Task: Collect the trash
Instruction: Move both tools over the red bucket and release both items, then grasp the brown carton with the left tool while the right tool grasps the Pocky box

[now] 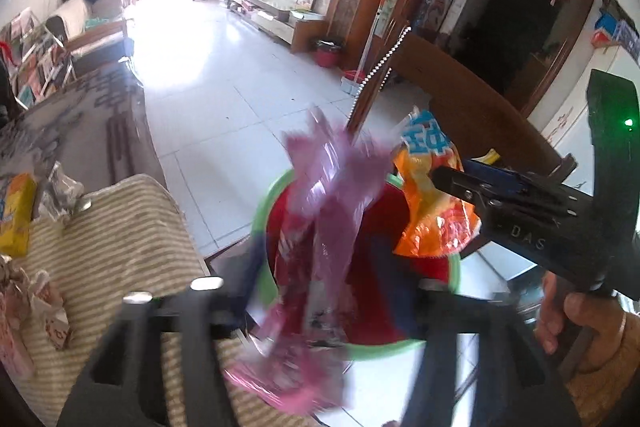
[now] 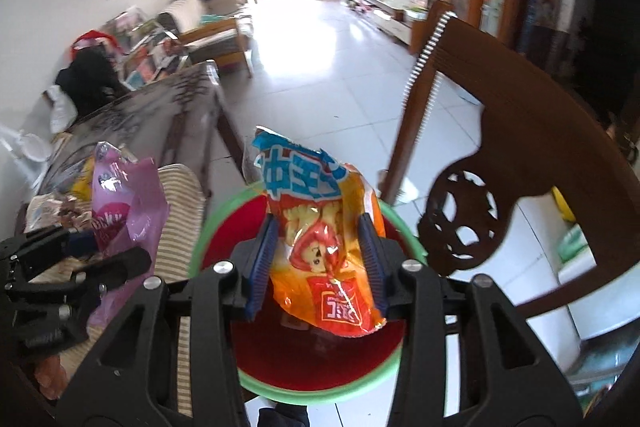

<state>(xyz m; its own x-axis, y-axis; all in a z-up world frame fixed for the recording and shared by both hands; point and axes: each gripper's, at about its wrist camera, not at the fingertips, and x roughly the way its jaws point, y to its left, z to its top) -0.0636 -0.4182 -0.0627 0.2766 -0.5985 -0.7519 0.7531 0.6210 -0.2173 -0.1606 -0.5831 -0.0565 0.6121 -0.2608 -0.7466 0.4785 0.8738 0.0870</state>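
A table (image 1: 92, 131) with a patterned top is seen at the left of the frame. A striped cloth (image 1: 132, 227) is spread over its near end, and wrappers (image 1: 16, 215) are scattered along the left edge.

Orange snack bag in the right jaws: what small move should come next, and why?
Probably spread the right gripper wider. The orange snack bag hangs over the red bin with the green rim, yet sits between the blue pads, so it may not fall.

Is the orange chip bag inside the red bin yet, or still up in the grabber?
Not in yet. The orange chip bag stands upright between the right gripper's blue pads, above the red bin. Whether the pads still press it, cannot tell.
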